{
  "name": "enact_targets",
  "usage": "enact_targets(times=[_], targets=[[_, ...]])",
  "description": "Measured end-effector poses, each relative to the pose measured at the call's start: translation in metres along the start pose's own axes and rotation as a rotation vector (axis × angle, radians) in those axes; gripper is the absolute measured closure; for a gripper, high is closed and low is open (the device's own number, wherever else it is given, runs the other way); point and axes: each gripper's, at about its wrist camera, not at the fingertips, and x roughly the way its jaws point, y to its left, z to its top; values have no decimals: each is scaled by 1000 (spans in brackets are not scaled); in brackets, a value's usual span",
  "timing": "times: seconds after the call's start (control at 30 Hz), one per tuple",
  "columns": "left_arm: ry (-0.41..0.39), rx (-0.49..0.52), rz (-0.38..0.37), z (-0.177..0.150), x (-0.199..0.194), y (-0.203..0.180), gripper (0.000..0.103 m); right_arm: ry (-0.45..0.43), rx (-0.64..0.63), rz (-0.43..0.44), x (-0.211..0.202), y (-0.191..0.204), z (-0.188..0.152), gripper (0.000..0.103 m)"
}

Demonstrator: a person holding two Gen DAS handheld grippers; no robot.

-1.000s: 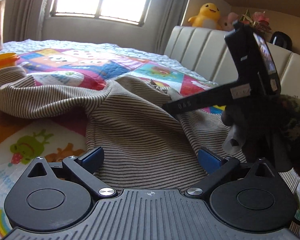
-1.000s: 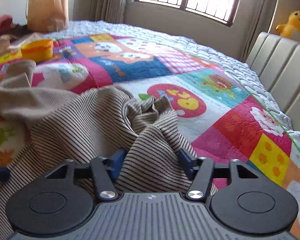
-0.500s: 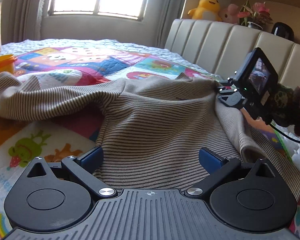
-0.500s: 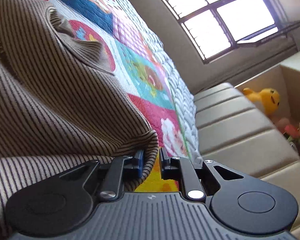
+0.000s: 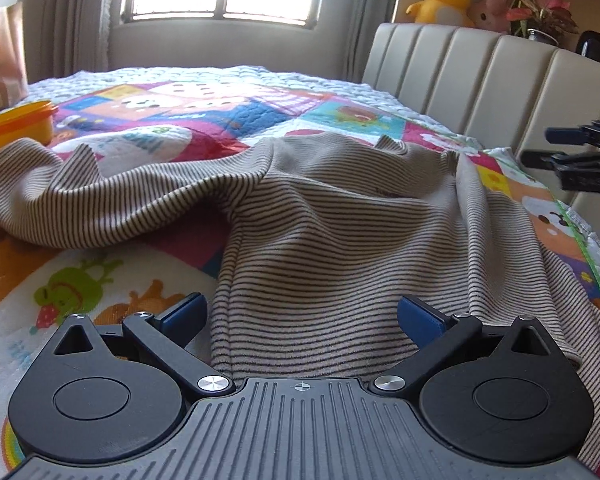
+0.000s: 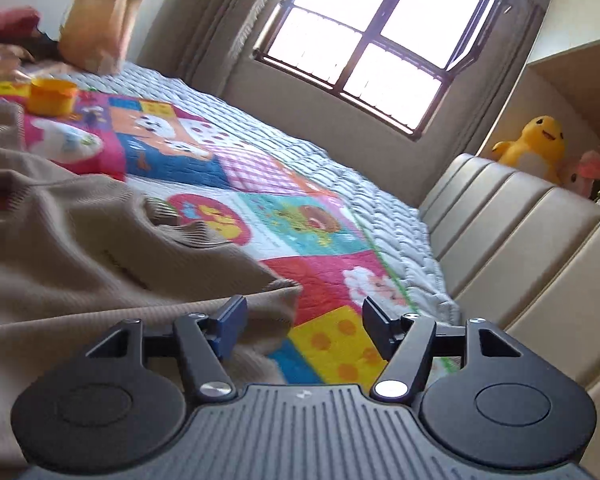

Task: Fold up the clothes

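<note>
A beige top with thin dark stripes (image 5: 340,240) lies spread on the colourful quilt, one sleeve (image 5: 80,208) stretched to the left. My left gripper (image 5: 300,316) is open low over the garment's near hem, holding nothing. My right gripper (image 6: 300,326) is open and empty beside the garment's right edge (image 6: 100,264), its left finger over the cloth. It shows at the right edge of the left wrist view (image 5: 580,160), raised above the bed.
A patchwork quilt (image 5: 228,108) covers the bed. An orange tub (image 5: 20,124) stands at the far left, a brown paper bag (image 6: 96,28) behind it. A padded headboard (image 5: 480,76) runs along the right, with plush toys (image 5: 440,0) on top.
My right gripper pulled the garment's right side out flat, then opened and let go. It drew back to the right. My left gripper stayed open over the hem.
</note>
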Motion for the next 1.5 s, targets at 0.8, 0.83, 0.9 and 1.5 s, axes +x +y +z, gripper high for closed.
enact_targets(times=[0.8,0.83,0.9,1.5], targets=[[24,-39,37,3,2,3,0,-54,165,-90,-59,-9,-37,92],[25,-40,37,3,3,3,0,-66,206,-154,-56,-38,-33,92],[26,-43,36,3,3,4,0,-73,269,-248,-51,-86,-27,92],[26,-141,-29,11,-2,21,0,-34,652,-245,-15,-151,-91,36]])
